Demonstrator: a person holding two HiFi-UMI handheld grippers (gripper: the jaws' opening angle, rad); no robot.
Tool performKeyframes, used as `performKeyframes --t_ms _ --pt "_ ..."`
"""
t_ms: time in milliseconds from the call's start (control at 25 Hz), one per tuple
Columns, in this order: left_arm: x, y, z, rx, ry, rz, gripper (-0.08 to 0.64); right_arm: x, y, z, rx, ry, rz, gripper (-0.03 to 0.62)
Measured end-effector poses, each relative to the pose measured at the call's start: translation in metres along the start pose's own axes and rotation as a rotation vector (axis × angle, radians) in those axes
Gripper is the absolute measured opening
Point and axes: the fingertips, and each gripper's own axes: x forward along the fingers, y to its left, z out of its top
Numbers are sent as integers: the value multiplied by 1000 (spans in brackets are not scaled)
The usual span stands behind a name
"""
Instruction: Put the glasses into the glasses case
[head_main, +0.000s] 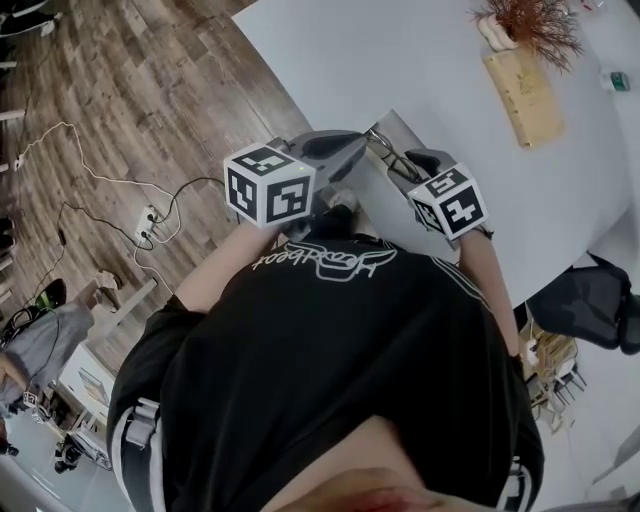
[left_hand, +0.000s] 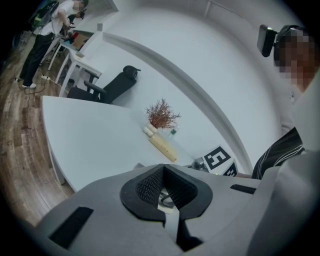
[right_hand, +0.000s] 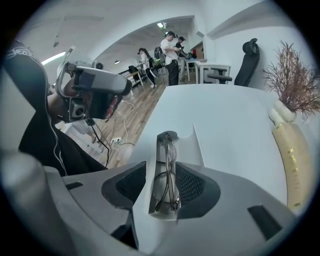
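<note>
– Jaws of the right gripper (right_hand: 163, 172): closed on the near end of the glasses case (right_hand: 196, 145), one black pad against each long side.

– Contents?

– Glasses (right_hand: 167, 182), thin dark frame, lying lengthwise inside the open case. Case is pale, with a flap raised along one long side. It rests on the white surface (right_hand: 235, 125), close to the edge nearest the person.

– Left gripper (left_hand: 163, 170)?

– Jaws drawn together, tips meeting, nothing clamped between them. A sliver of pale case and a loop of frame show through the gap behind the tips. Whether the tips touch the case cannot be told.

– Positions from the head view?

– Left gripper just beside the case on its left, right gripper at the case's near end. Both marker cubes sit close in front of the person's black shirt (head_main: 330, 360).

– Surroundings?

– Long pale wooden block (head_main: 522, 95) and a dried reddish plant (head_main: 530, 22) lie farther along the surface, well apart from the case. Wood floor (head_main: 120, 90) lies off to the left. People (right_hand: 171, 55) stand at desks in the background.
</note>
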Motion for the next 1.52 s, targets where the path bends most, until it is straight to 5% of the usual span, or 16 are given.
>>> performKeyframes --t_ms 200,440,640,880,1520 --pt "3 -8 3 29 16 -13 8 -16 9 7 -3 -70 9 156" --pt "-3 -24 4 76 22 -25 8 -58 13 26 56 -278 -50 156" --pt "-15 -50 1 134 18 -45 8 -98 37 37 90 -455 -18 152" --pt "-38 -93 -4 212 -12 -72 8 -153 70 43 71 -648 -117 25" --pt "-113 -262 -116 370 -49 -220 8 -272 242 -65 139 -1000 -71 9"
